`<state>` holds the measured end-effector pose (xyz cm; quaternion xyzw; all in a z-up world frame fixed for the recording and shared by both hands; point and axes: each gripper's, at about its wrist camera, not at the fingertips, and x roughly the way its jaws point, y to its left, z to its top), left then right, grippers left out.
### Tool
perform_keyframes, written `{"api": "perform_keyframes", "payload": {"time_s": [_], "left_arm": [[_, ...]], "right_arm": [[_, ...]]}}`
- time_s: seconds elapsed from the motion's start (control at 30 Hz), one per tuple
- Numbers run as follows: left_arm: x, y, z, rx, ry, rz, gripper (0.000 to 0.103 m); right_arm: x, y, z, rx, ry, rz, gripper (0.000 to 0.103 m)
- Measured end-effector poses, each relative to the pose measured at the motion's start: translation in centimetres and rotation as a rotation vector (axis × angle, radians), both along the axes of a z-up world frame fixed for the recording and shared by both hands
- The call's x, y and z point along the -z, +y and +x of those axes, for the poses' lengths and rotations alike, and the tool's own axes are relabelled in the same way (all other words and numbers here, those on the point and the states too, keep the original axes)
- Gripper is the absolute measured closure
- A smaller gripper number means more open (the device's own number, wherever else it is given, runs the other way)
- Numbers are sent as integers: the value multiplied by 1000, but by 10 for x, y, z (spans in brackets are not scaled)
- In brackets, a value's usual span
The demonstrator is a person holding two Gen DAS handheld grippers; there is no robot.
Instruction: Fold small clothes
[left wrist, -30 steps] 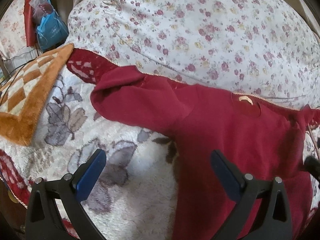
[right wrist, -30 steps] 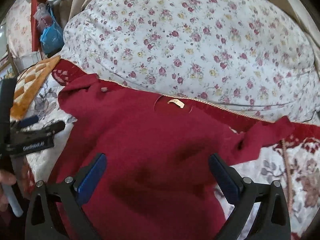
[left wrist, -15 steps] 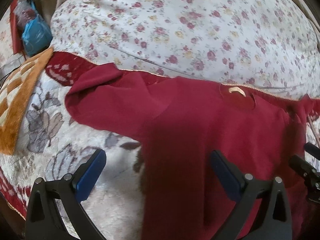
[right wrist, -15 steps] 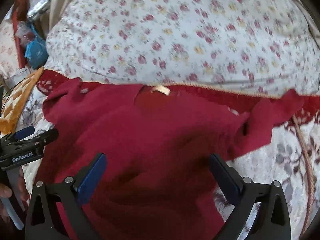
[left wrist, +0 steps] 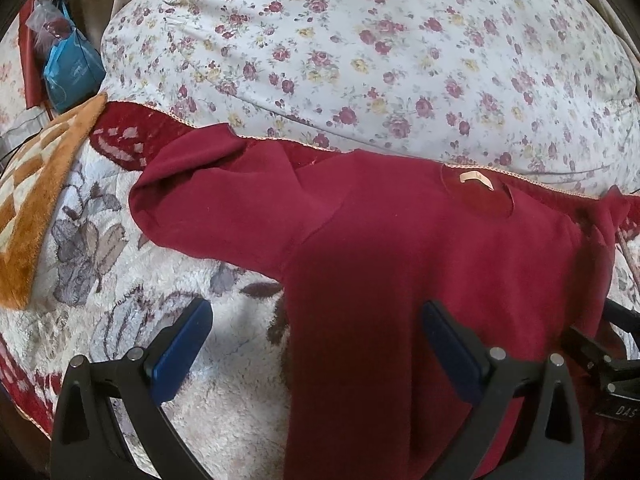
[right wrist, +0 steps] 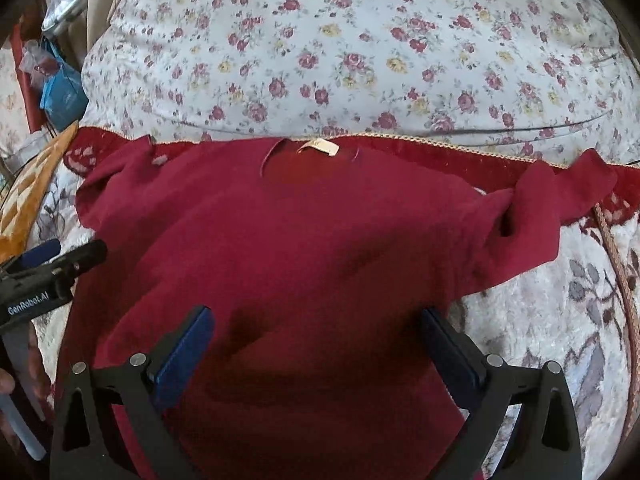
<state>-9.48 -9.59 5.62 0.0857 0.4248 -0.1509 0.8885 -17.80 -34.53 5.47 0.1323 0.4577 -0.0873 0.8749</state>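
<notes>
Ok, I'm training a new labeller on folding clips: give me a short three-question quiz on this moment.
1. True or false: the left gripper grips the red top.
2. What lies just past the top's collar: A) floral pillow, B) a laptop, C) a basket?
3. Fill in: the pale tag sits at the top's ____.

Key: 1 false, both grippers, the right gripper too, are open; 2 A; 3 collar.

Soft daylight, sharp centre, fisheye-warped dark corners
</notes>
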Motion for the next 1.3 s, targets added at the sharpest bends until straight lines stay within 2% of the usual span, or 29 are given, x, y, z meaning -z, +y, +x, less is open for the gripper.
{"api": "perform_keyframes", "payload": {"time_s": [0.17, 0.7, 0.9, 1.2, 1.3], "left_arm": [[-2, 0, -1, -1, -12, -3, 0], [0, 1, 1, -9, 1, 2, 0], [-1, 4, 1, -14, -1, 1, 0], [-1, 5, -4, -7, -11, 14, 0], [-1, 6, -5, -8, -10, 14, 0]], "right_arm": [[6, -4, 1, 5, 15, 41, 0], [17, -4, 6, -17, 57, 52, 0], [19, 3, 9, -37, 73, -4, 0], [7, 4, 3, -3, 40, -35, 0], [1, 3, 1, 13, 18, -9, 0]]}}
